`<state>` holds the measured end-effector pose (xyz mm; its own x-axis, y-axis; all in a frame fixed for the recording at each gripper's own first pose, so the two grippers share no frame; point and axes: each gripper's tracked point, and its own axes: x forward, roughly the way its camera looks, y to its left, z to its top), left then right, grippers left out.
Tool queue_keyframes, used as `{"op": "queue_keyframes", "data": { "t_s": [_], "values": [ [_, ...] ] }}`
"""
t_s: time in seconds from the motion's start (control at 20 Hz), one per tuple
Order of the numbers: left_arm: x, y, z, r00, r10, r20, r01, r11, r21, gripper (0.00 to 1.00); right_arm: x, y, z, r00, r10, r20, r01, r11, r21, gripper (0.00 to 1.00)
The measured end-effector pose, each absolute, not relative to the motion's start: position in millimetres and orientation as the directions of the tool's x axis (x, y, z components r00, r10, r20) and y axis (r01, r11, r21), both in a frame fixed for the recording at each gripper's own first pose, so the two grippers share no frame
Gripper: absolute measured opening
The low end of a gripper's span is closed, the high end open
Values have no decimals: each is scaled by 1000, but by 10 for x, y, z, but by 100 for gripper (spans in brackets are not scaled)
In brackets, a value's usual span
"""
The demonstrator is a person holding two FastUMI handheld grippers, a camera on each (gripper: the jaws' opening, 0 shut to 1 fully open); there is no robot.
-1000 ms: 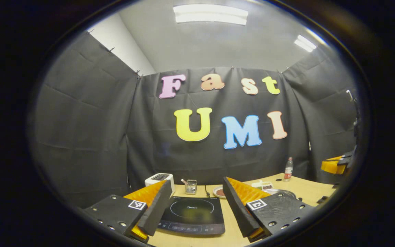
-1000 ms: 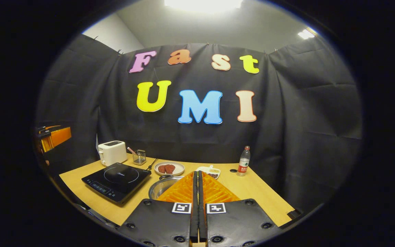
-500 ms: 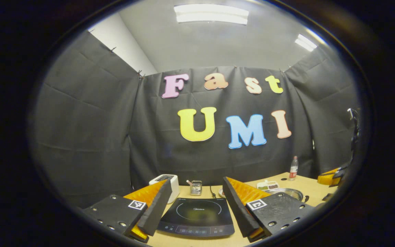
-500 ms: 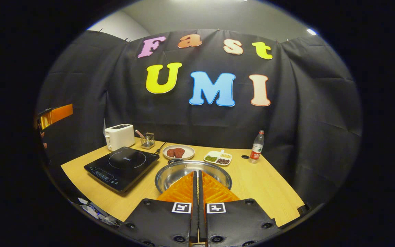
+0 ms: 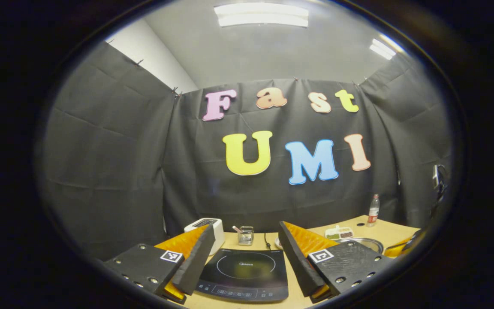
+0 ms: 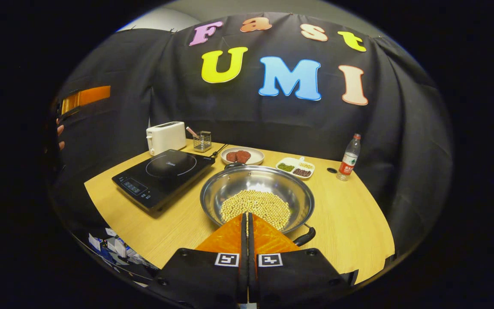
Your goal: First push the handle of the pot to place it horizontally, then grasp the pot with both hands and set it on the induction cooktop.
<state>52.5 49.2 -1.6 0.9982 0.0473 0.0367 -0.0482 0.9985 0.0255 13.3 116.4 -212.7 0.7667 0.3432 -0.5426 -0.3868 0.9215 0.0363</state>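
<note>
The pot (image 6: 257,201), filled with beans, is set mid-table beside the induction cooktop (image 6: 164,174), its handle (image 6: 305,237) toward the near edge. The right gripper (image 6: 247,223) is held clenched and empty above it; the left gripper (image 5: 243,244) is held released. Beans may be spilled if the handle is pushed abruptly.

— What does the room look like?
— Black cloth walls (image 5: 114,171) hang on three sides, pinned along the top. Above them is a grey ceiling (image 5: 272,51) with two lit panel lights (image 5: 262,14).
— And the furniture?
— A light wooden table (image 6: 350,223) with a rounded edge stands against the back cloth.
</note>
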Motion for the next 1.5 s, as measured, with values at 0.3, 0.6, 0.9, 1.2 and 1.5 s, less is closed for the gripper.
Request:
{"op": "queue_keyframes", "data": {
  "t_s": [0.3,0.6,0.9,1.2,1.5],
  "values": [
    [644,340,-99,997,74,15,-74,997,36,88,105,1153,-2533,654,399,-642,-461,884,79,2],
    [790,194,-208,996,93,-12,-92,995,31,89,78,1013,-2919,537,397,-744,-492,864,106,2],
    [945,9,-242,995,97,-19,-96,995,39,89,198,830,-3040,504,376,-777,-496,863,96,2],
    [1089,-195,-328,996,86,-29,-85,996,33,89,342,689,-3084,504,361,-785,-512,856,65,2],
    [1182,-318,-368,996,85,-36,-84,996,30,89,569,512,-3082,519,326,-790,-500,865,28,2]
  ]
}}
